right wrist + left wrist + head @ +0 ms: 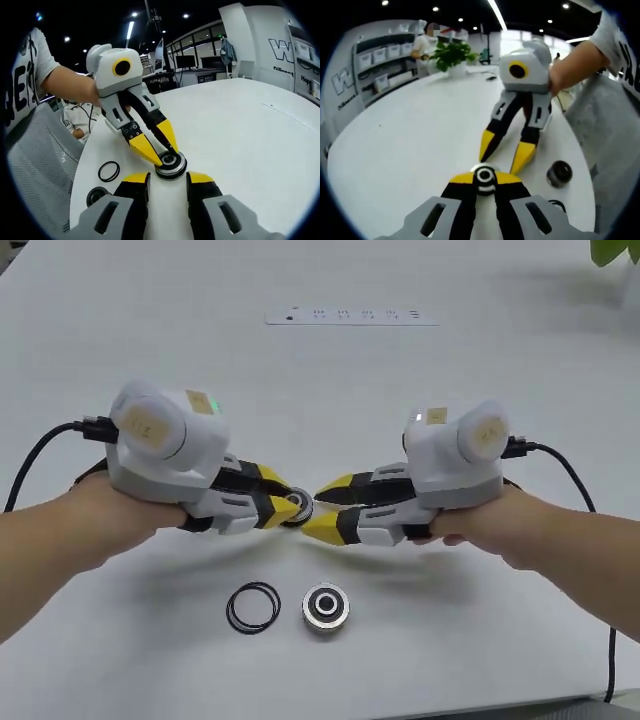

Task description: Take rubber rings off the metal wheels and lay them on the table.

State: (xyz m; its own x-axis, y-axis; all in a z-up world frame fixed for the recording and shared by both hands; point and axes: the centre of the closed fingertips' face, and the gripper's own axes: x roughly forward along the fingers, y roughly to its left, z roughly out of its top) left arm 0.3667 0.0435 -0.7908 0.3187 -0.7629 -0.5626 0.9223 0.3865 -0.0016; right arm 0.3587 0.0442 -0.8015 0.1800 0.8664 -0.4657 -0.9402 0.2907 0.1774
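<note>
Right now the fingers of the left gripper are squeezing tight on a small metal wheel and holding it up above the tabletop. A dark band is going round the wheel's edge, and I think that is its rubber ring. The fingers of the right gripper are standing apart and gripping nothing. Their yellow tips are waiting just beside the wheel.

Below the grippers, what looks like 2 loose rings are lying on the tabletop, partly over each other. Just beside them a bare wheel is lying flat. So 1 wheel looks done, and the one in the air is the job in hand. Farther off, a white power strip is lying near the back edge.

To do this step well, I think the left fingers should be pinching the wheel by its flat faces, so the edge is staying free. The right fingers should be closing on just the rubber and not on the metal. Then they should be rolling the ring sideways off 1 side, slowly. A stretched ring may be snapping back or flying away, so a gentle pull is best.
</note>
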